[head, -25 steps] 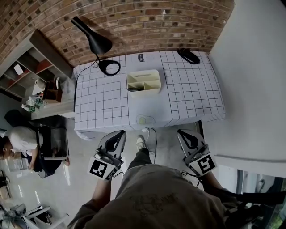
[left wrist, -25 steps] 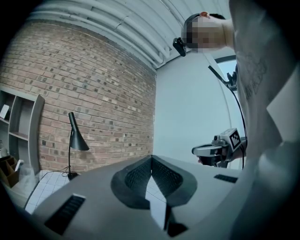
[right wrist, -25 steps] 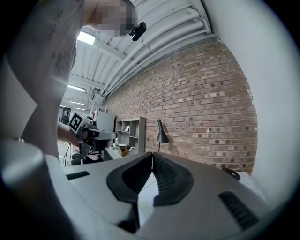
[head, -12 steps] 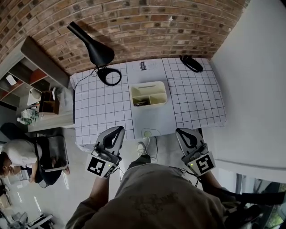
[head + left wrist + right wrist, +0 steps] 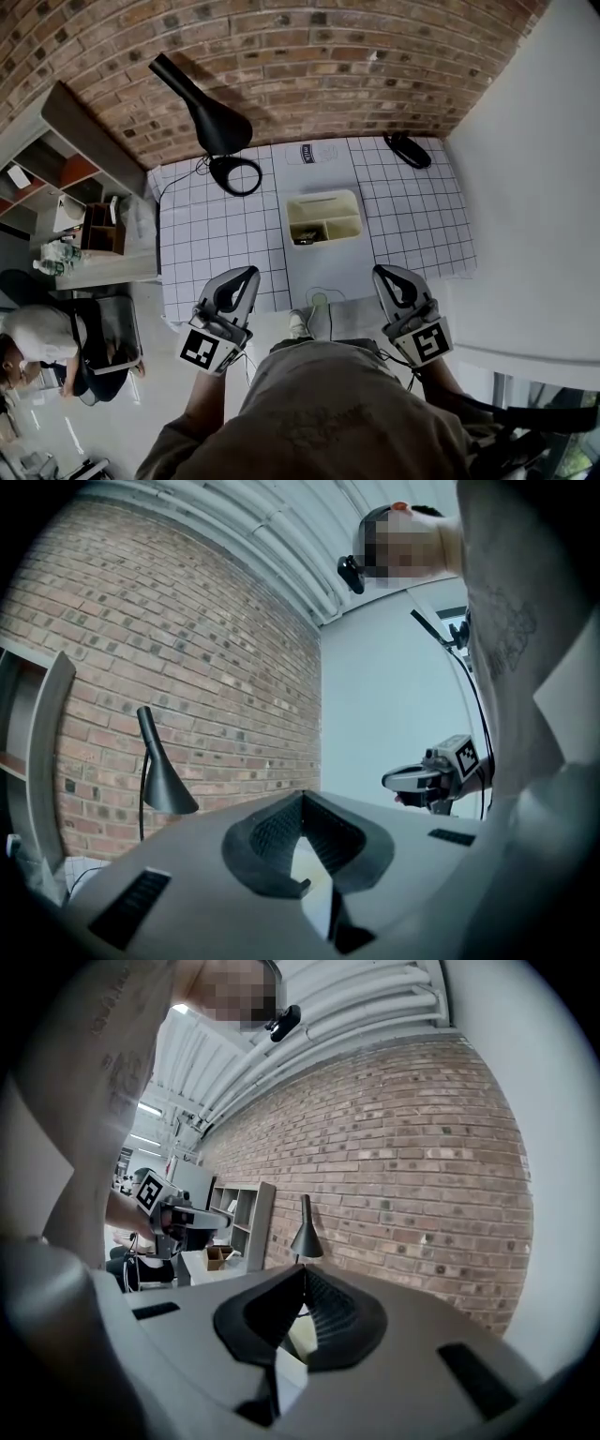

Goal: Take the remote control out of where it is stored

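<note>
A cream organizer box (image 5: 324, 217) stands on the grid-patterned table (image 5: 220, 244), a little behind its front edge. A dark remote control (image 5: 302, 240) lies in the box's front-left compartment, mostly hidden by the walls. My left gripper (image 5: 247, 274) hovers at the table's front edge, left of the box, jaws shut and empty. My right gripper (image 5: 382, 273) hovers at the front edge to the box's right, also shut with nothing in it. In the left gripper view the left gripper's tips (image 5: 302, 797) meet, and the right gripper's tips (image 5: 304, 1269) meet in the right gripper view.
A black desk lamp (image 5: 214, 122) with a round base (image 5: 235, 174) stands at the table's back left. A black object (image 5: 409, 150) lies at the back right. A small green disc (image 5: 320, 300) sits at the front edge. Shelving (image 5: 56, 178) stands left, a white wall (image 5: 525, 187) right.
Both grippers have advanced toward the table and now reach its front edge. The box and table sit closer in the head view. Both pairs of jaws stayed shut.
</note>
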The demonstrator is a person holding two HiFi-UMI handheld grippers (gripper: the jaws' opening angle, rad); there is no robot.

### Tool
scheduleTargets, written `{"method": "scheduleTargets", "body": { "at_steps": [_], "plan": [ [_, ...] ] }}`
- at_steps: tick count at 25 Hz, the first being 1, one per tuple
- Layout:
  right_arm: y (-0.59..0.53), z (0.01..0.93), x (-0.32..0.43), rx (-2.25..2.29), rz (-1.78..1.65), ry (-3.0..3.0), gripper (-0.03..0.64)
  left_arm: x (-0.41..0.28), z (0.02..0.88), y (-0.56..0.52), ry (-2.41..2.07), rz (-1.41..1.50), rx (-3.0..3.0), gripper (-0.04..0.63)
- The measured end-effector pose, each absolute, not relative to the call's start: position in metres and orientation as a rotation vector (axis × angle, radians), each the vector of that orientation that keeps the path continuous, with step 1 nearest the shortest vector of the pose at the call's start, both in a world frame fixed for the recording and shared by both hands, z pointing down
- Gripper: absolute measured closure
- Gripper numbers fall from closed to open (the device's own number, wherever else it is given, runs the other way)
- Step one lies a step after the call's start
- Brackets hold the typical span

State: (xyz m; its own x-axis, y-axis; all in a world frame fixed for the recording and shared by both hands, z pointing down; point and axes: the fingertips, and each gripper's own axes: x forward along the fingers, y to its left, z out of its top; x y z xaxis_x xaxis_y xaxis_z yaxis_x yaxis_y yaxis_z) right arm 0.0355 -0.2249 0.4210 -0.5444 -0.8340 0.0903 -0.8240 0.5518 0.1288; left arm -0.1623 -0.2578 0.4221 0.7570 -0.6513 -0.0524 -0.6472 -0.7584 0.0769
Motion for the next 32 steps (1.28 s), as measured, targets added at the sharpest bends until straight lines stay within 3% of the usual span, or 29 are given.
{"method": "scheduleTargets", "body": {
  "at_steps": [18,32],
  "plan": [
    [-0.255,0.421,0.039,1.417,-0.133,-2.633,0.604,-0.162,0.427,-0.276,-1.093,-0.127,2.873,0.591],
    [-0.278,0.411,0.082,1.323,-0.144,-2.717,0.603,-0.107,0.416,-0.288,-1.161,-0.119,2.854,0.591]
  ]
}}
